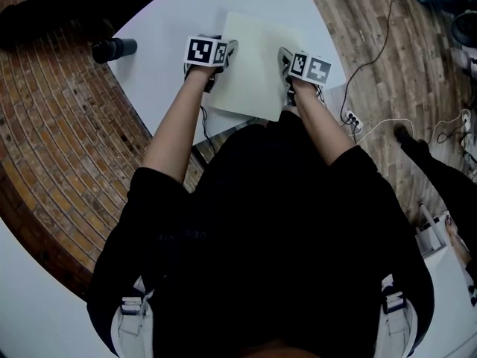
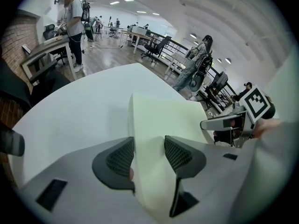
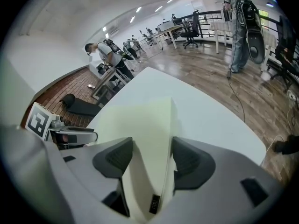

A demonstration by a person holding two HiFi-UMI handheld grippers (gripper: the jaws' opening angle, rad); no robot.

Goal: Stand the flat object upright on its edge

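A pale yellow-green foam board lies on the white round table, in front of the person. My left gripper holds its left side. In the left gripper view the board runs between the jaws of that gripper, and both pads sit against it. My right gripper is at the board's right side. In the right gripper view the board stands between the jaws of that gripper. They are wider apart than the left ones, with a dark gap at the left pad.
A black cylinder lies at the table's left rim. A white power strip and cables lie on the wooden floor to the right. Brick floor lies to the left. People and office desks stand far behind.
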